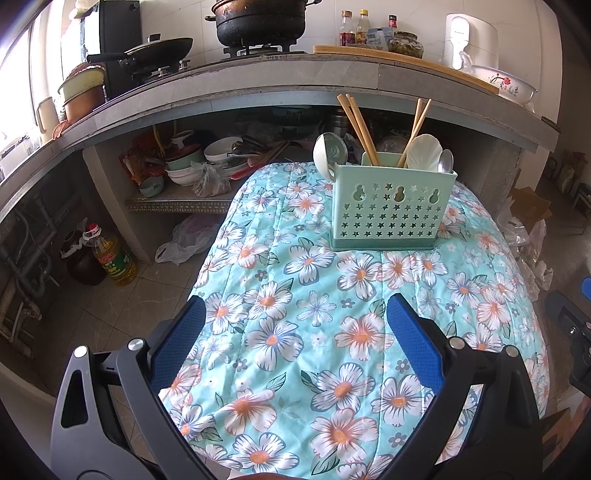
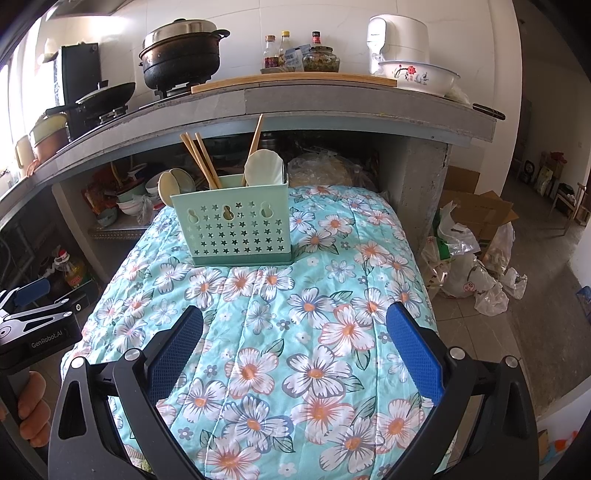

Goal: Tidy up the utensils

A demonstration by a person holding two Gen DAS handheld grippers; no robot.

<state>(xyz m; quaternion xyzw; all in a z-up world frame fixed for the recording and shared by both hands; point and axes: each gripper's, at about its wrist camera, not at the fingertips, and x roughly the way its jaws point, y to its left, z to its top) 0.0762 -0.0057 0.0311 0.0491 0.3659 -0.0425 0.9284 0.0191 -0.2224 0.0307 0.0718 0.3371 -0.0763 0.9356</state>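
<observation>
A mint-green utensil caddy with star holes stands on the flowered cloth at the table's far end; it also shows in the right wrist view. It holds wooden chopsticks, a white spoon, a metal spoon and a ladle. My left gripper is open and empty, well short of the caddy. My right gripper is open and empty, also short of it. The left gripper shows at the left edge of the right wrist view.
A stone counter with a pot, wok, bottles and a bowl overhangs the table's far end. Bowls and bags sit on the shelf beneath. An oil bottle stands on the floor left; bags and a box right.
</observation>
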